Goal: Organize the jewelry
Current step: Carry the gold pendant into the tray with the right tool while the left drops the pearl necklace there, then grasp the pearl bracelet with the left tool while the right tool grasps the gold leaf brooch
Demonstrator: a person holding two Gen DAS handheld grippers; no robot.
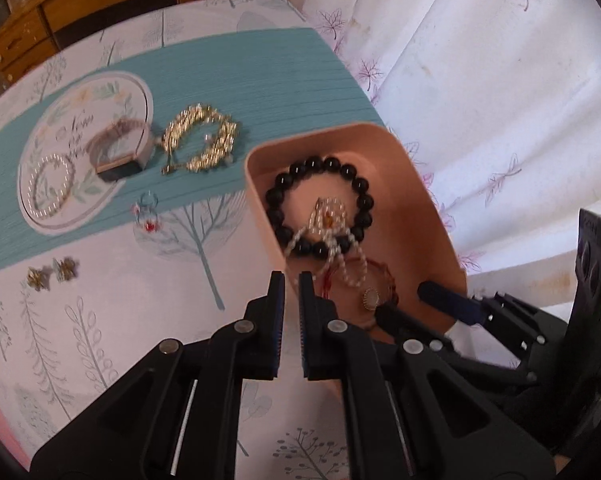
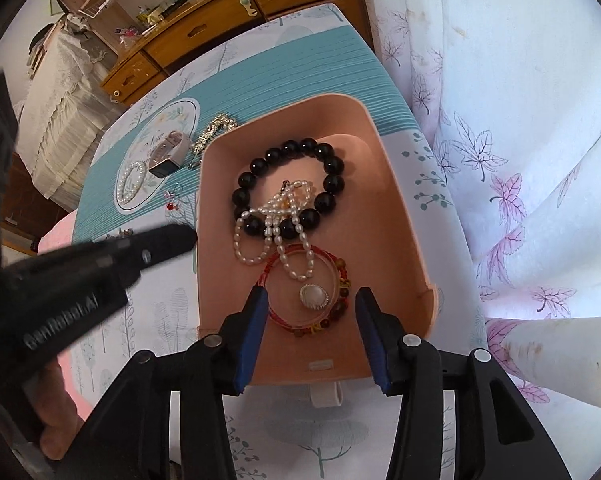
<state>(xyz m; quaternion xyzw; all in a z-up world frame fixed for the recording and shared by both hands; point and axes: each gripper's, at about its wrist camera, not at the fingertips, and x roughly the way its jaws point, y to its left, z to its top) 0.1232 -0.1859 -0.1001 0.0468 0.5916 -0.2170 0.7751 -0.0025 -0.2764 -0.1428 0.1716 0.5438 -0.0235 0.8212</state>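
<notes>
Your pink tray [image 2: 400,208] already holds a black bead bracelet [image 2: 288,188], pearls and a red bangle, while the gold chain [image 1: 200,138], watch [image 1: 120,152] and earrings [image 1: 52,274] wait at ten o'clock; your left hand-held gripper [image 1: 291,280] is closed and empty, and your right hand-held gripper [image 2: 312,300] is half open, holding nothing.

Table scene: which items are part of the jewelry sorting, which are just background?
Job: pink tray, black bead bracelet, pearl necklace, red bangle, gold chain, watch, earrings.
Background: wooden dresser, curtain, tablecloth.

Soft, even daylight, faint shadows; fisheye bending with dark corners, and slight motion blur in the left view.
</notes>
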